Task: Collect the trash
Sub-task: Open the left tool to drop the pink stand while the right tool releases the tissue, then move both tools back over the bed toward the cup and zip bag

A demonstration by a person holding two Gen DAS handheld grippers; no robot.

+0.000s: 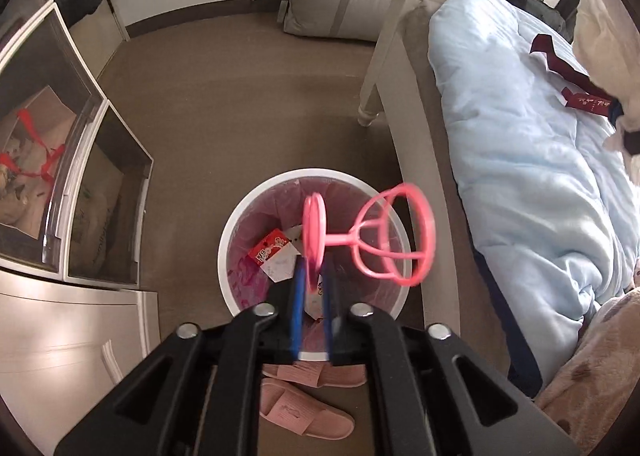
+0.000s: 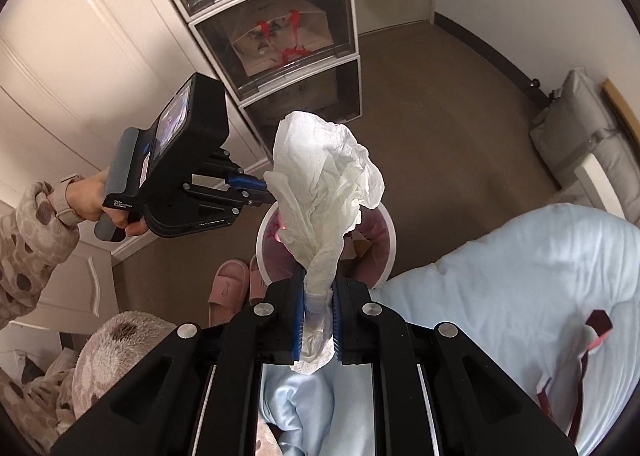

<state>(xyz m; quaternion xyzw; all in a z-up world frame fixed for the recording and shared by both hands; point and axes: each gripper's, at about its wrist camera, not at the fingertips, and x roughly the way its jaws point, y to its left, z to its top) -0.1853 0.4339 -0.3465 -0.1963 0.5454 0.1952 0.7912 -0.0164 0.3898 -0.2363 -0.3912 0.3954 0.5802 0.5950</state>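
Tissue point(image 2: 326, 191) – crumpled, soft, light; right claw point(image 2: 318, 320) pinches its twisted tail above bin point(image 2: 262, 232). Pink plastic frame point(image 1: 360, 236) – stiff, light; disc end between left claw point(image 1: 312, 292) pads, jaws slightly parted, over bin point(image 1: 236, 228).

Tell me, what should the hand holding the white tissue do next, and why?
Probably carry it a little further forward, until it hangs over the bin, and only then open the jaws. The right gripper is clamped on the crumpled tissue, and the white bin with its pink liner lies just ahead, while the gripper itself seems to be over the blue bedding.
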